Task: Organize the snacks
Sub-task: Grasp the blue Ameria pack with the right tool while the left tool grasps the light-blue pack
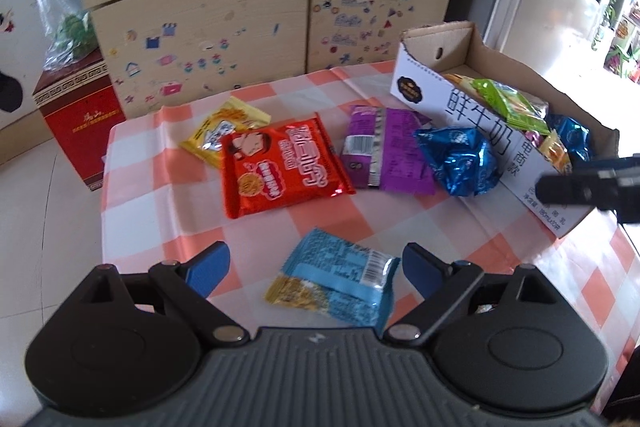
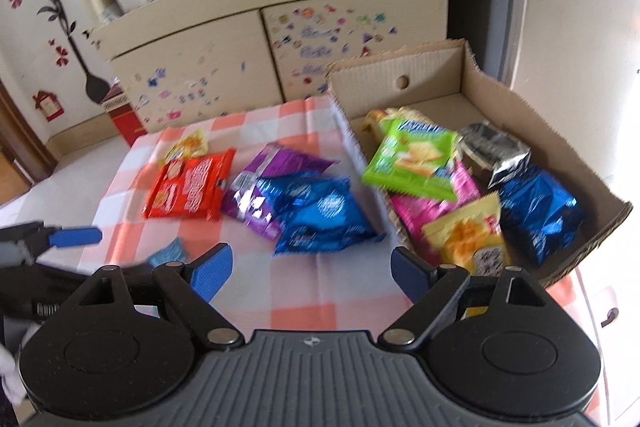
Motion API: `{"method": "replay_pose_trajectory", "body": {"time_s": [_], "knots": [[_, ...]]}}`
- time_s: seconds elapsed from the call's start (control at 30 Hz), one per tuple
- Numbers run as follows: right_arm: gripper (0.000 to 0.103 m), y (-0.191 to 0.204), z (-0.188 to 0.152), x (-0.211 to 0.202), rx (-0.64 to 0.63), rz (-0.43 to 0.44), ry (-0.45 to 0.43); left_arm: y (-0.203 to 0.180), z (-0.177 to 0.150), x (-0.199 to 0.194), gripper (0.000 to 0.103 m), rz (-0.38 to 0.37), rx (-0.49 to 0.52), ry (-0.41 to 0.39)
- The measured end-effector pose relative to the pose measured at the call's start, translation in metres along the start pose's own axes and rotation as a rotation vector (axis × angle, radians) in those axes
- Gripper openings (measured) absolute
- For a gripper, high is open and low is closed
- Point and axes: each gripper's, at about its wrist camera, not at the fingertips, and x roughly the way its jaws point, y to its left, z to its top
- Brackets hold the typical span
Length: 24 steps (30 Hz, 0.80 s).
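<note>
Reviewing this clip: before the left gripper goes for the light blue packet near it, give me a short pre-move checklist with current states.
1. Left gripper open: ok, jaws wide apart.
2. Light blue packet between the fingers: ok, though off-centre toward one finger.
3. Packet free of other snacks: ok, it lies apart from the red packet.
4. Right gripper empty: ok, open, nothing between the fingers.
5. Room in the cardboard box: ok, bare floor at its far end.
6. Gripper height over the packet: cannot tell.
</note>
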Motion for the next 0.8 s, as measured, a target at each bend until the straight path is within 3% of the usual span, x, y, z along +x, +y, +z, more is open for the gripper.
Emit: {"method": "replay_pose_trajectory", "body": {"time_s": [0.23,0.53,0.8], "knots": [[0.091,0.019,-0.031,0.006,-0.032,0.022,0.082,0.02,-0.009,0.003,0.094,-0.006,-0.065,0.008],[0.092,0.042,-0.075,0.021,-0.081,0.01,0.198,0.012,-0.014,0.023,0.094,-0.068,-0.128,0.059],[0.094,0.053,-0.084,0.034,-0.146,-0.042,0.209,-0.01,-0.011,0.042,0.094,-0.044,-0.097,0.069]]}}
